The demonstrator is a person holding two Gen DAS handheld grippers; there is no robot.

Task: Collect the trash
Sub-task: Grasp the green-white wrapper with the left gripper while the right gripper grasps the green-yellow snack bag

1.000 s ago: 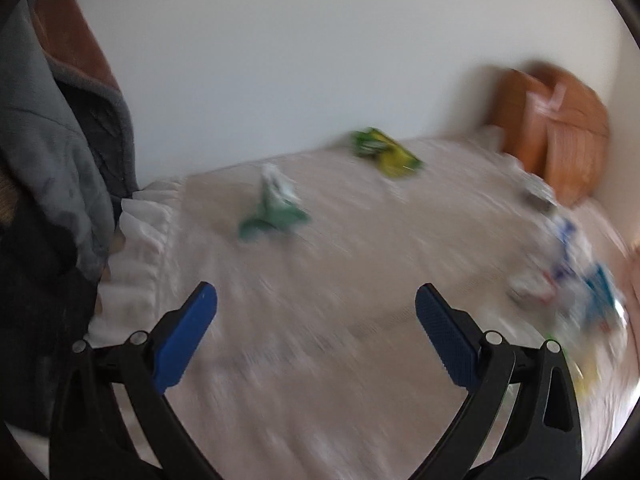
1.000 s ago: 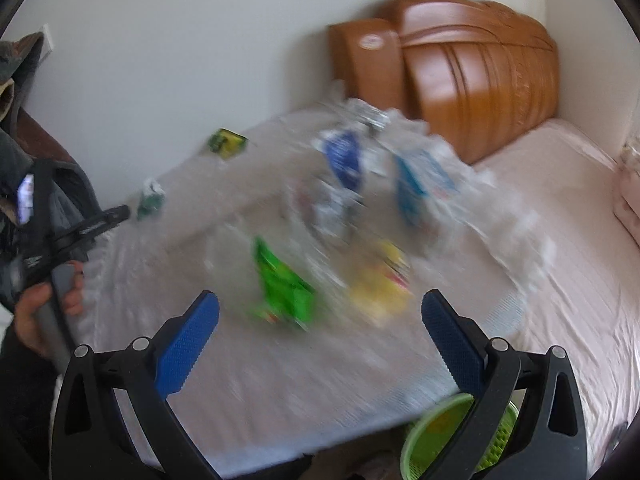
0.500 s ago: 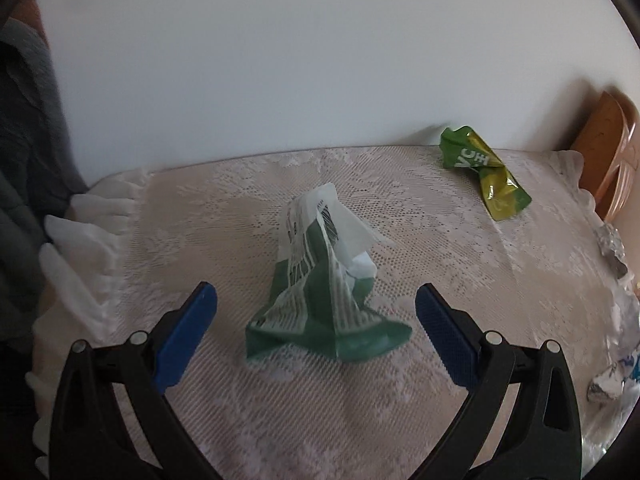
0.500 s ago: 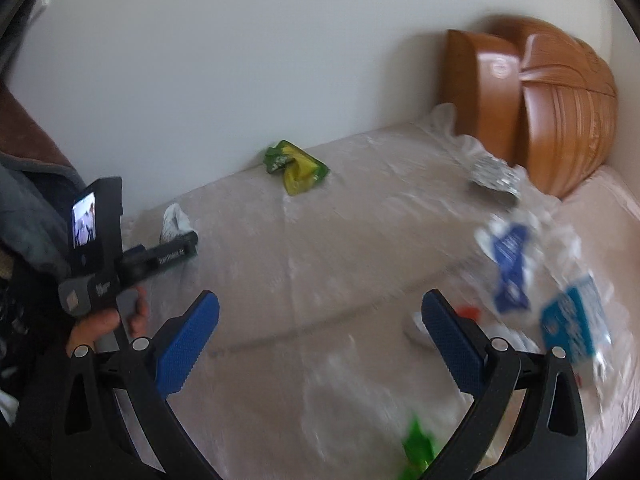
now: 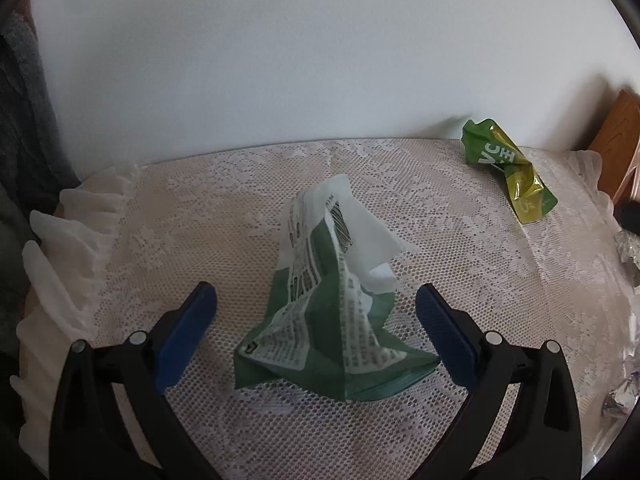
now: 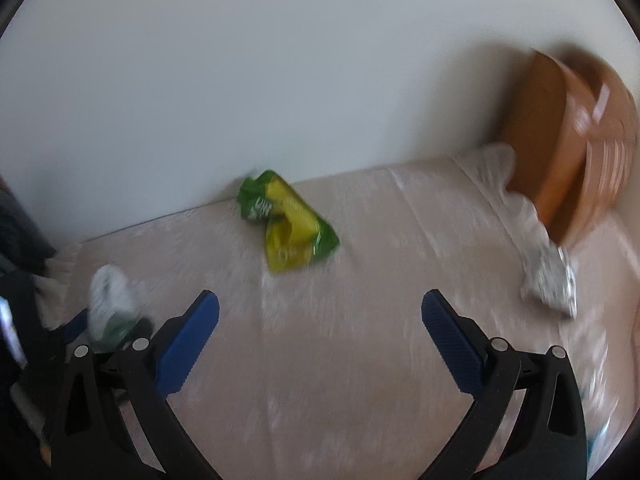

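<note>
A crumpled green and white wrapper [image 5: 332, 300] stands on the lace-covered table [image 5: 460, 280]. My left gripper [image 5: 316, 320] is open, its blue pads on either side of the wrapper without touching it. A green and yellow wrapper [image 5: 508, 168] lies at the back right near the wall; it also shows in the right wrist view [image 6: 286, 222]. My right gripper [image 6: 320, 332] is open and empty above the table, with the green and yellow wrapper ahead of it. The green and white wrapper [image 6: 114, 308] shows blurred at that view's left.
A crumpled silver foil piece [image 6: 552, 276] lies at the right by the wooden headboard [image 6: 576, 128]. More foil scraps [image 5: 624, 396] sit at the table's right edge. A white wall backs the table. Dark clothing [image 5: 20, 120] hangs at the left.
My left gripper has moved closer to the green and white wrapper, which now sits between its pads. My right gripper has swung left towards the green and yellow wrapper.
</note>
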